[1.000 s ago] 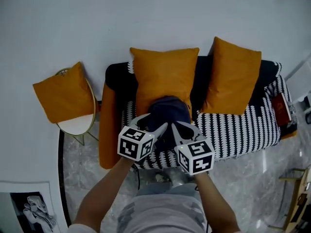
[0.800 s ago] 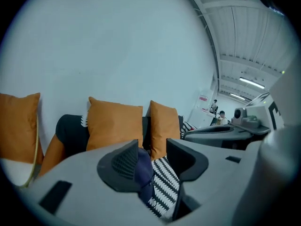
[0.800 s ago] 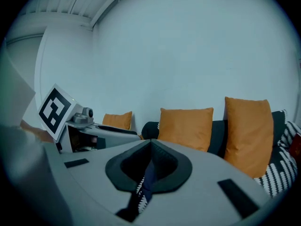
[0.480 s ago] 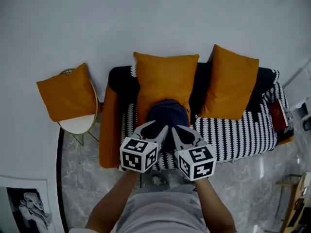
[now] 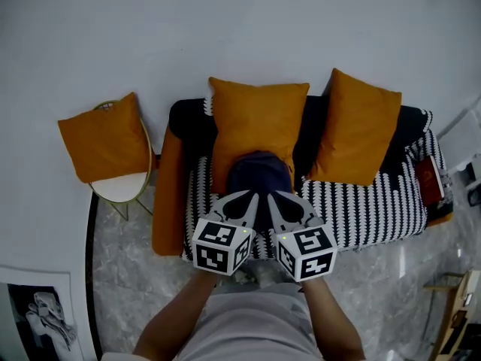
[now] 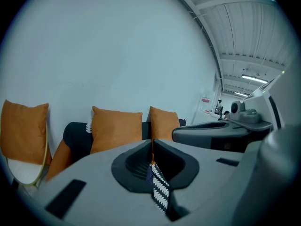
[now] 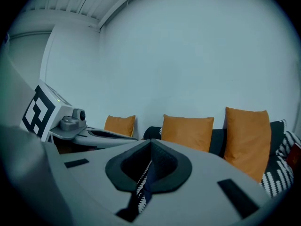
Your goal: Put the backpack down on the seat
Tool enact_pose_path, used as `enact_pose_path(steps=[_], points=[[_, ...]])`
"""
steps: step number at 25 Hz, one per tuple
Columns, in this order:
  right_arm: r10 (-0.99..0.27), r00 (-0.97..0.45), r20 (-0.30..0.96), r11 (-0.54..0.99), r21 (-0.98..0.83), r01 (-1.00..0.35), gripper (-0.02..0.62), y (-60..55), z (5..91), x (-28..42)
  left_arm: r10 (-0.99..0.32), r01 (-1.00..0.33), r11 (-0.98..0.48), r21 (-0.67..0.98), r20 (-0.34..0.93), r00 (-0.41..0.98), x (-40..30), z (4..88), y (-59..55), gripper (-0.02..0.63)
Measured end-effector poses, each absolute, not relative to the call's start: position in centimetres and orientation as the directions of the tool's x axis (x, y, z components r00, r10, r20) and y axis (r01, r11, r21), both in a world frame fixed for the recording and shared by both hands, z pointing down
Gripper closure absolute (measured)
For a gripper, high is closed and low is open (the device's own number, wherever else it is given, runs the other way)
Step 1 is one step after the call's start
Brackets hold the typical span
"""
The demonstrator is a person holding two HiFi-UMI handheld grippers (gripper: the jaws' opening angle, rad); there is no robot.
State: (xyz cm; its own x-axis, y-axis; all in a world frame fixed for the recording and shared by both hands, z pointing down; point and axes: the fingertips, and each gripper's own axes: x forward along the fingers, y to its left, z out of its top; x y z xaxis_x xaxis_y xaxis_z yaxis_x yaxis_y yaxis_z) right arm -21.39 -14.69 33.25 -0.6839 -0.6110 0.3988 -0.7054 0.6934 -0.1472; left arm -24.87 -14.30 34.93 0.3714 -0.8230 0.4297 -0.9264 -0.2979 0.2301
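Note:
A dark navy backpack [image 5: 259, 175] rests upright on the black-and-white patterned sofa seat [image 5: 361, 209] and leans against the middle orange cushion [image 5: 255, 122]. Both grippers hover side by side just in front of it, over the seat's front edge. My left gripper [image 5: 242, 200] is shut, its jaws meeting at the tips with nothing between them [image 6: 152, 147]. My right gripper [image 5: 282, 201] is also shut and empty [image 7: 150, 149]. Neither touches the backpack. Through the slit below each pair of jaws only the striped seat fabric [image 6: 161, 189] shows.
A second orange cushion [image 5: 361, 126] leans on the sofa back at the right. A red book [image 5: 431, 175] lies on the sofa's right end. Left of the sofa stands a round gold-framed chair [image 5: 120, 194] with another orange cushion [image 5: 105, 145]. The floor is marble.
The left gripper's jaws, spread apart a second ago, have closed together. Both grippers have drawn slightly back from the backpack, which stays on the seat.

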Motion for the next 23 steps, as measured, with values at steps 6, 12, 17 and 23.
enact_pose_path(steps=[6,12,17,23], points=[[-0.605,-0.691,0.396,0.703,-0.143,-0.697,0.594,-14.36,33.39,-21.80,-0.828,-0.932,-0.298,0.205,0.430,0.359,-24.98,34.93,-14.15,0.597],[-0.597,-0.699,0.394,0.713,-0.139,-0.687,0.594,-14.23,33.31,-22.38,-0.832,-0.930,-0.318,0.186,0.416,0.368,-24.57,34.50,-14.22,0.601],[-0.592,-0.694,0.409,0.711,-0.139,-0.689,0.594,-14.06,33.70,-22.44,-0.840,-0.932,-0.316,0.179,0.403,0.362,-24.76,34.30,-14.15,0.601],[-0.601,-0.691,0.401,0.708,-0.135,-0.694,0.594,-14.02,33.58,-22.28,-0.848,-0.932,-0.316,0.177,0.388,0.361,-24.83,34.09,-14.07,0.601]])
